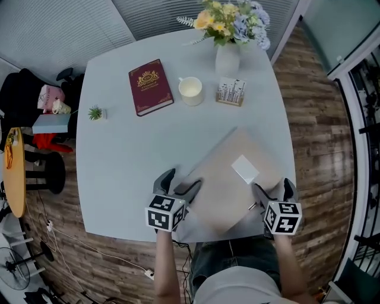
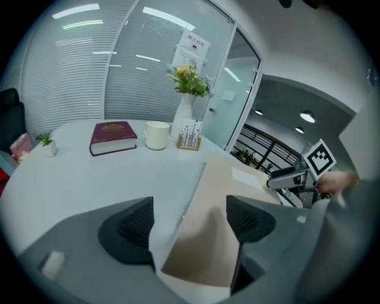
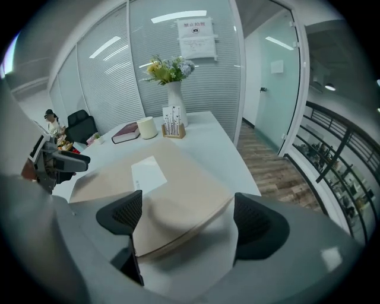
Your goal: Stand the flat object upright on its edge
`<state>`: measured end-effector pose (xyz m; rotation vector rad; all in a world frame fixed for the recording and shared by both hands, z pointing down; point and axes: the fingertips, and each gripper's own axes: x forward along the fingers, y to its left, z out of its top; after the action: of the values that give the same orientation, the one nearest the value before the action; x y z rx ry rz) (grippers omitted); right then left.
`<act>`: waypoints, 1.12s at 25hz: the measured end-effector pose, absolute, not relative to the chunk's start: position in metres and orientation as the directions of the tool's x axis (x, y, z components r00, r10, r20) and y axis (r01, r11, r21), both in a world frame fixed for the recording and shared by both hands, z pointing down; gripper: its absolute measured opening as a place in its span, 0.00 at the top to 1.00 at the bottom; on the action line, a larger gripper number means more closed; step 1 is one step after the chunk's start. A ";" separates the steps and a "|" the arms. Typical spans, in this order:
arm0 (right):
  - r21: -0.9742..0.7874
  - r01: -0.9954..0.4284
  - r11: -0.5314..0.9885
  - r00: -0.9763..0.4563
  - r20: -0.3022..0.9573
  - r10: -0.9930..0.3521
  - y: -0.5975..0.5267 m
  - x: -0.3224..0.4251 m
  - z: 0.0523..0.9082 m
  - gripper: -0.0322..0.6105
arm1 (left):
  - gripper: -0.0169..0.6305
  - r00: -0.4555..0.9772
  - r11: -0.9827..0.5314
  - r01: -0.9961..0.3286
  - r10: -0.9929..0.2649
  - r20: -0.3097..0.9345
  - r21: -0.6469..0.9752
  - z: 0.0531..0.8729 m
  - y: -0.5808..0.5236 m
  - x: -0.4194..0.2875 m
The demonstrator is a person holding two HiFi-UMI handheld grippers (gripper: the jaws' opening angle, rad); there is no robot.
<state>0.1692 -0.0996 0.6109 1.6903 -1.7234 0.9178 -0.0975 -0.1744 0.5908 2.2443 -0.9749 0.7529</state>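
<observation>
Two grippers at a tan envelope [image 1: 228, 178] on a table [image 1: 119, 160].
Left gripper [image 1: 183, 179] and right gripper [image 1: 274, 187] each straddle a near corner, jaws apart, unclamped.

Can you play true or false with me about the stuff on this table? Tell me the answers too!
1. The red book is lying closed on the table. True.
2. The mug sits on top of the book. False: it stands on the table beside the book.
3. The flat tan board is standing up on its edge. False: it is lying down on the table.
4. The left gripper and the right gripper both have their fingers apart, each with a corner of the board between them. True.
5. The vase is empty. False: it holds flowers.
</observation>
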 end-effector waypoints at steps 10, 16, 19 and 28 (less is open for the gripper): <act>-0.374 -0.905 -0.203 -0.190 0.782 -0.593 -0.095 0.163 0.631 0.13 | 0.37 0.614 -0.666 -0.664 -0.228 0.755 0.339 0.619 -0.152 -0.076; -0.451 -0.856 -0.253 -0.244 0.784 -0.571 -0.097 0.159 0.640 0.10 | 0.37 0.657 -0.658 -0.634 -0.180 0.732 0.406 0.615 -0.155 -0.075; -0.476 -0.836 -0.273 -0.265 0.786 -0.559 -0.100 0.155 0.645 0.10 | 0.37 0.663 -0.670 -0.618 -0.163 0.731 0.411 0.614 -0.161 -0.075; -0.522 -0.799 -0.300 -0.322 0.791 -0.520 -0.096 0.149 0.655 0.10 | 0.37 0.626 -0.721 -0.531 0.019 0.780 0.444 0.632 -0.156 -0.069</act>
<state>0.1494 -0.0958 0.6547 1.6623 -1.6903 1.6652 -0.0685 -0.1562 0.6316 2.1730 -0.3994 1.0526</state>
